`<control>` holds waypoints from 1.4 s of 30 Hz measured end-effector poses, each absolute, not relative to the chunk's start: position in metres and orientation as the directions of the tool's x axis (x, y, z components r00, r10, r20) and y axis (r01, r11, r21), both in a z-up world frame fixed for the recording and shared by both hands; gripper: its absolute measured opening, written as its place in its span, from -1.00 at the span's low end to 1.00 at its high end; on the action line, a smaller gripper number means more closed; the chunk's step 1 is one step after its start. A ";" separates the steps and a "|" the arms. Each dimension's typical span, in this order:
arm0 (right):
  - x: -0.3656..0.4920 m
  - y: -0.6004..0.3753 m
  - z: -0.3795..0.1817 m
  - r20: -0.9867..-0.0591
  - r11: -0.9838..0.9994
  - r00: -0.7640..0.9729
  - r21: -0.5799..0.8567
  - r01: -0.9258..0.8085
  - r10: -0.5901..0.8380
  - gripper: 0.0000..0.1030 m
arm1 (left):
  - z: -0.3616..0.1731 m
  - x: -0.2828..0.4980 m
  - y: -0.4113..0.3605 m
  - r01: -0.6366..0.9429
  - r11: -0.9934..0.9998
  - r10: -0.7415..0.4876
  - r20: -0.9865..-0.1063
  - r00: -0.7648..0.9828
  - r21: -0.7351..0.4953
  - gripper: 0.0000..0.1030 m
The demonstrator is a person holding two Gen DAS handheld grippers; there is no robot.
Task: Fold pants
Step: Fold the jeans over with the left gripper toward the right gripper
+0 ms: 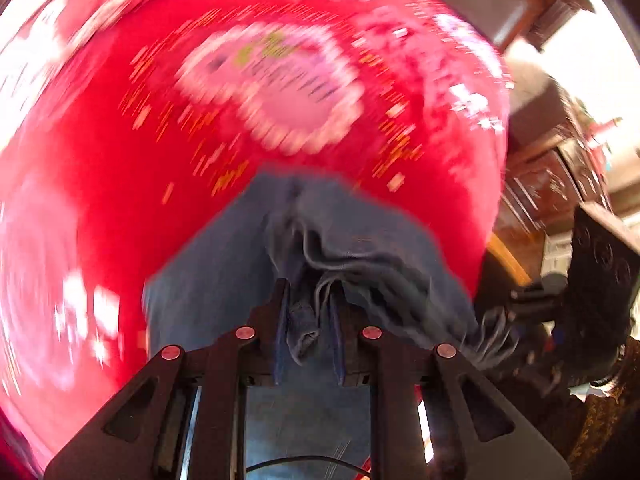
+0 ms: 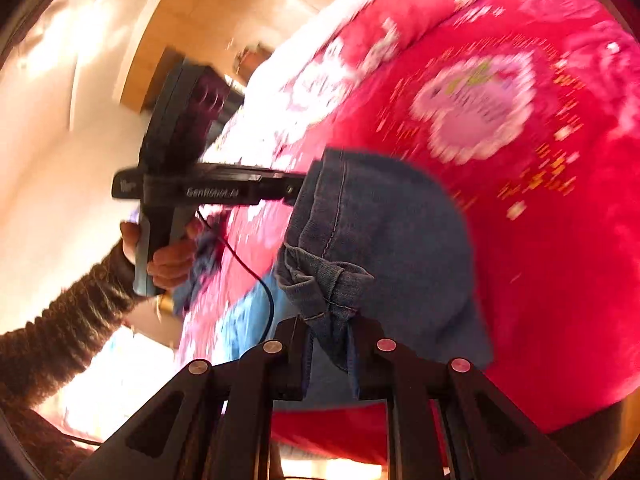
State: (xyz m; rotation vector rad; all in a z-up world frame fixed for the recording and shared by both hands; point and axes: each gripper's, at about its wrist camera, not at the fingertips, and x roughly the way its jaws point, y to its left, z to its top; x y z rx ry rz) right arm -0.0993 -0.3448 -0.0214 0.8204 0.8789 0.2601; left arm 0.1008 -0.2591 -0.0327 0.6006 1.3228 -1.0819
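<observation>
The pants (image 1: 340,248) are being held above the red bedspread (image 1: 100,200), bunched denim clamped in both jaws, left gripper (image 1: 308,320) and right gripper (image 2: 330,340), the cloth hanging forward between them.

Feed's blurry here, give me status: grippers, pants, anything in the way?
Left gripper and right gripper both shut on denim pants. Pants lifted over red blanket. Nothing in the way.
</observation>
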 end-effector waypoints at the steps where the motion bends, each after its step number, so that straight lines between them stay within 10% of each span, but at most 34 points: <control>1: -0.093 -0.327 -0.030 -0.602 0.681 0.581 0.725 0.108 0.548 -0.67 | -0.041 0.102 -0.245 0.861 0.459 -0.267 -0.958 -0.103 -0.220 -0.69; 7: -0.075 -0.291 -0.049 -0.707 0.745 0.400 0.662 0.083 0.583 -0.55 | -0.074 0.093 -0.172 0.732 0.627 -0.249 -0.959 -0.133 -0.264 -0.69; 11: -0.081 -0.312 -0.031 -0.683 0.721 0.361 0.692 0.040 0.635 -0.11 | -0.079 0.078 -0.139 0.605 0.696 -0.353 -0.918 -0.179 -0.386 -0.63; 16: -0.084 -0.361 0.001 -0.688 0.746 0.448 0.663 0.067 0.571 0.01 | -0.084 0.045 -0.135 0.484 0.689 -0.516 -0.834 -0.195 -0.540 0.08; 29: 0.086 -0.294 -0.012 -0.867 0.903 0.253 0.415 -0.109 0.429 0.19 | -0.126 0.004 -0.128 0.055 0.658 -0.734 -0.656 -0.175 -0.751 0.02; 42: 0.090 -0.195 -0.066 -0.993 0.882 0.116 -0.060 -0.468 -0.006 0.12 | -0.138 0.005 -0.112 -0.015 0.614 -0.780 -0.603 -0.169 -0.790 -0.26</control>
